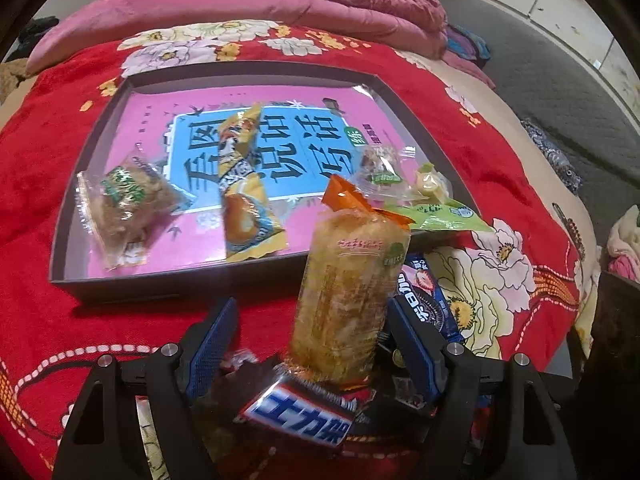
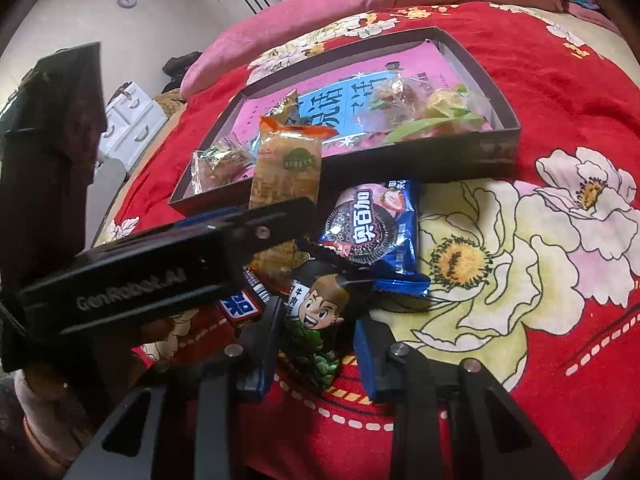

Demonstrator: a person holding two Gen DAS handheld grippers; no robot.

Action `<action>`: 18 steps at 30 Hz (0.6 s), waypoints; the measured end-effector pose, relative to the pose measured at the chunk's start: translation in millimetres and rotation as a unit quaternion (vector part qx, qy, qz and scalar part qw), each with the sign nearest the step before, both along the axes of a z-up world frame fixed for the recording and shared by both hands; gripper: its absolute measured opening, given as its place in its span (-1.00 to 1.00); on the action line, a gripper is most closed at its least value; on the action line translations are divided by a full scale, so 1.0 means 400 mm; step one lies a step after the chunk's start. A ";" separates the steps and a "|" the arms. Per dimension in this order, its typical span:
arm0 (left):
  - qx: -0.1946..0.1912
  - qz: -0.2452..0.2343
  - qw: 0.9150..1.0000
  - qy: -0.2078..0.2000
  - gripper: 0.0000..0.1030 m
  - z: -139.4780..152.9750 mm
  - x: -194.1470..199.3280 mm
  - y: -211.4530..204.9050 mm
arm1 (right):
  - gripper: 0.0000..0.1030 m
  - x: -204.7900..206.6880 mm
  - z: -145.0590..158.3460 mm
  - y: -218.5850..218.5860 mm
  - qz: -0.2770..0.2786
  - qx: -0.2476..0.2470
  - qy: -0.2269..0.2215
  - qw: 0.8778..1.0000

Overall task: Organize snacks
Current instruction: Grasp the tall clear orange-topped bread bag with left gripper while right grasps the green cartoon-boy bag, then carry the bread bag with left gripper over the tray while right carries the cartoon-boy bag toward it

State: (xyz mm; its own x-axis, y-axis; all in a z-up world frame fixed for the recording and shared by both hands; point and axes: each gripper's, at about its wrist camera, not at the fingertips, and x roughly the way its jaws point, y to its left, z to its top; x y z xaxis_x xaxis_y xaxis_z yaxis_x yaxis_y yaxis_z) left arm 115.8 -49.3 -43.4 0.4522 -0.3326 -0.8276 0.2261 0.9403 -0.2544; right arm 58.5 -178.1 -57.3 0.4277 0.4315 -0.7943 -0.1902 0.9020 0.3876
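Rice-cracker pack [image 1: 352,292] stands upright — long axis vertical — between open left tongs [image 1: 316,344].

Red floral blanket [image 1: 48,168] w/ pink quilt [image 1: 248,4] behind, white drawers [image 2: 132,116] beside.

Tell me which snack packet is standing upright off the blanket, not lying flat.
The orange-topped rice cracker packet, upright between the left gripper's fingers; the Oreo pack and Snickers bar lie flat.
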 end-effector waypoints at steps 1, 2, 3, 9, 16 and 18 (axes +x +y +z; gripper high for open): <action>-0.002 0.000 1.000 0.001 0.52 -0.001 0.002 -0.002 | -0.36 0.000 0.001 -0.003 -0.001 0.002 0.000 1.000; -0.004 -0.001 1.000 0.003 0.52 -0.004 0.003 -0.004 | -0.37 -0.001 0.003 -0.006 -0.002 0.005 0.001 1.000; -0.005 -0.002 1.000 0.004 0.52 -0.005 0.004 -0.006 | -0.37 -0.003 0.004 -0.009 -0.002 0.006 0.000 1.000; -0.018 -0.008 1.000 0.008 0.07 -0.007 0.004 -0.010 | -0.38 -0.010 0.012 -0.029 -0.011 0.012 -0.002 1.000; -0.027 0.003 1.000 -0.012 -0.16 0.019 -0.009 0.017 | -0.39 -0.012 0.022 -0.045 -0.020 0.028 -0.008 0.999; -0.034 0.007 0.999 -0.026 -0.16 0.036 -0.018 0.030 | -0.39 -0.013 0.031 -0.046 -0.021 0.036 -0.016 0.999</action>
State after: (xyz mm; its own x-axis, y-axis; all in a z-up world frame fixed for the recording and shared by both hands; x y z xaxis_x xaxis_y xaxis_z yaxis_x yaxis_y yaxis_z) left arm 108.7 -37.5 -29.0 0.4991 -0.3807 -0.7784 0.2273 0.9244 -0.3064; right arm 53.3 -196.6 -44.8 0.4708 0.4674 -0.7483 -0.1656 0.8799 0.4454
